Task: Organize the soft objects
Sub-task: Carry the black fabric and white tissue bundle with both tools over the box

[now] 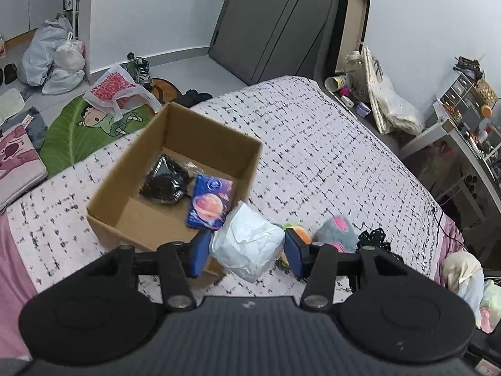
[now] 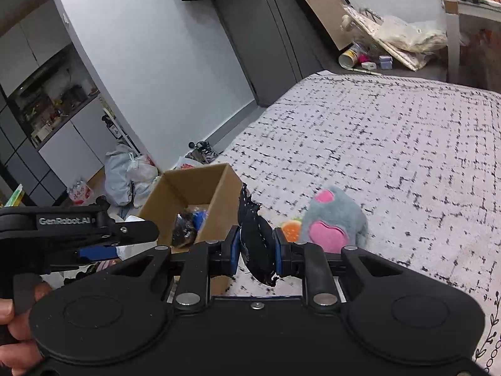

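Cardboard box [image 1: 175,169], open-topped, sits on the bed [image 1: 328,156] near the edge that faces the floor clutter. Inside it: a crumpled black packet [image 1: 164,181] and a blue planet-print pouch [image 1: 209,202], touching each other on the box floor.

Left gripper [image 1: 247,250] — blue pads clamped on a white crinkled bundle [image 1: 247,244], one pad on each side. The bundle hangs clear of the bedcover, just beside the box's near corner and partly over its rim.

Right gripper [image 2: 257,247] — jaws drawn close, pinching a piece of black fabric with small white dots [image 2: 256,235]. The cloth stands up above the pads and droops below them, ragged at the lower end. In the right wrist view it is held off the bedcover, just beside the box's near wall.

On the bed, beyond both grippers: a grey plush with pink patches [image 2: 335,222] lying toward the middle of the cover, and an orange-and-green soft toy [image 2: 291,230] touching its side. In the left wrist view a scrap of black lace [image 1: 374,239] lies near the plush, toward the bed's near edge.

A hand [image 2: 12,329] shows at the lower left of the right wrist view, gripping the left gripper's handle.
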Motion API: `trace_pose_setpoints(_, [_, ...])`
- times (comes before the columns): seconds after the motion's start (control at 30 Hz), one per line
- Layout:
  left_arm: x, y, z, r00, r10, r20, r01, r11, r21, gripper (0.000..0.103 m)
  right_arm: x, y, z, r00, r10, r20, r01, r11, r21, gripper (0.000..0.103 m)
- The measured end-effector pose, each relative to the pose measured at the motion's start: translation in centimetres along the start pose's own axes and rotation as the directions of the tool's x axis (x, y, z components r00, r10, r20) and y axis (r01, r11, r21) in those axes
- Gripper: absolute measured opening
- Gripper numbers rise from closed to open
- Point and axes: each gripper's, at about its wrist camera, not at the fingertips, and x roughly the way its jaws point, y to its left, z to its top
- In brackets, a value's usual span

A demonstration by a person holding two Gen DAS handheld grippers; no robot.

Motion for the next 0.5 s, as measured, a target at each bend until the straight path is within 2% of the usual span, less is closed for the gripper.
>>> trace_pose_setpoints(0.5, [1.8, 5.5, 2.2, 1.000, 0.008, -0.024, -0.010, 0.998, -0.066, 0.050, 2.0, 5.0, 1.3, 1.000, -0.012, -0.005, 0.012, 0.998, -0.054, 0.021])
